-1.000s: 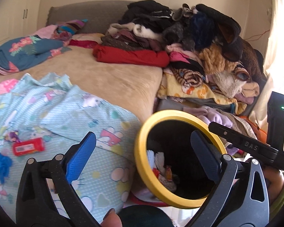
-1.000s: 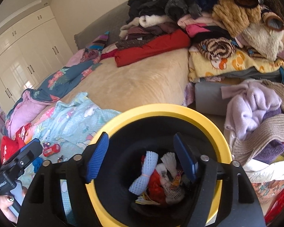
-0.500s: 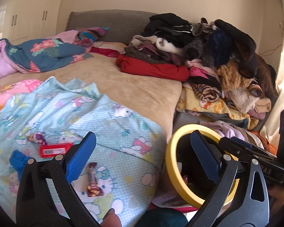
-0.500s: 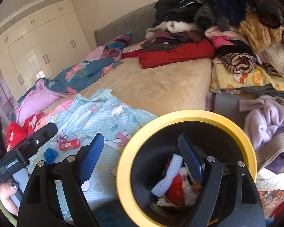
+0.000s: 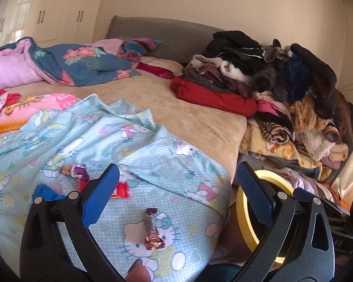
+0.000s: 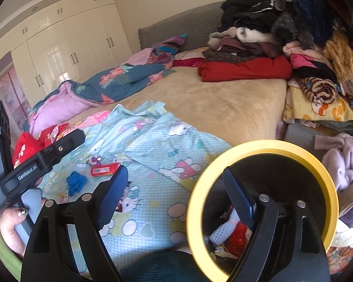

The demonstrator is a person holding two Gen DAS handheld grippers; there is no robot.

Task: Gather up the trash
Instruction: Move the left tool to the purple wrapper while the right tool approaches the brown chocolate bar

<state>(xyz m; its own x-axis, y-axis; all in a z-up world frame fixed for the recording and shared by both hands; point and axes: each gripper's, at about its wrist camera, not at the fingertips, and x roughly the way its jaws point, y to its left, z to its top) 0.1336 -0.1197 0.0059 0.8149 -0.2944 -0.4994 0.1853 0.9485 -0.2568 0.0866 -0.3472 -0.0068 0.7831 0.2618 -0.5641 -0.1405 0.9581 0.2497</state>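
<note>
- Chocolate bar wrapper (image 5: pixel 153 231), brown, lies flat on the light blue cartoon-print sheet (image 5: pixel 153 164), lower centre of the left wrist view. Long axis runs near vertical in the frame, the lower end wider and crumpled.
- Red wrapper (image 6: pixel 104 169) lies left of centre in the right wrist view, long axis roughly level, tilted up slightly to the right. Purple wrapper (image 6: pixel 94 160) just above and left of it; blue crumpled scrap (image 6: pixel 75 183) below and left.
- Yellow-rimmed bin (image 6: pixel 266 145) stands at the bed's near corner, lower right of the right wrist view. Inside it: white foam net (image 6: pixel 223 229) and red scraps.
- Surface: tan bedspread (image 5: pixel 188 108) under the sheet. Floral blue and pink quilt (image 5: pixel 82 63) at upper left; heaped clothes pile (image 5: pixel 270 70) at upper right. Grey headboard (image 5: pixel 167 35) and cream wardrobe doors (image 6: pixel 66 44) behind.
- Left gripper (image 5: pixel 178 202): jaws spread wide, nothing between the pads, above the sheet.
- Right gripper (image 6: pixel 176 195): jaws spread wide, empty; one blue pad shows over the sheet, the other over the bin mouth.
</note>
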